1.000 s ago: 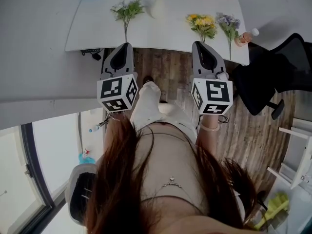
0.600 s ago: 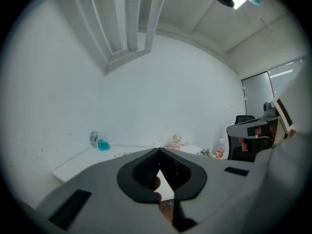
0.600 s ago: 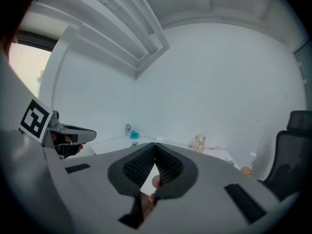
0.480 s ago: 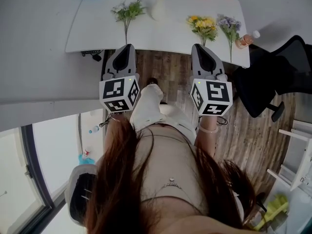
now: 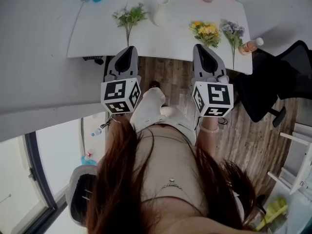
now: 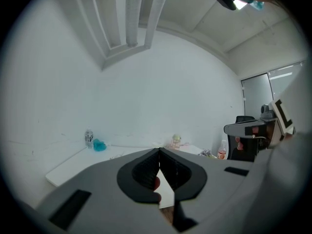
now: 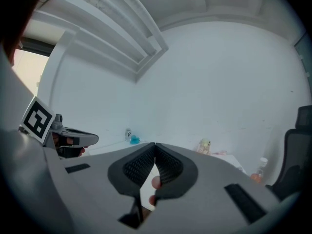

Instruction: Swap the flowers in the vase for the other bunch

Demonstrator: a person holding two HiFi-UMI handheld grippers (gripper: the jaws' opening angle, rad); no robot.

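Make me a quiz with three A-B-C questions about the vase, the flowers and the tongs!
1. Where is the white vase?
A) between the green bunch and the yellow bunch
B) in a sink
C) on a stool

2. How many flower bunches lie on the table?
A) one
B) three
C) six

3. How are the left tongs and the right tongs?
A) shut and empty
B) wide open
C) squeezing flowers

Answers:
1 A, the head view shows it between those two bunches.
2 B, there are the green, the yellow and the purple bunch.
3 A, each pair's jaws meet with nothing between them.
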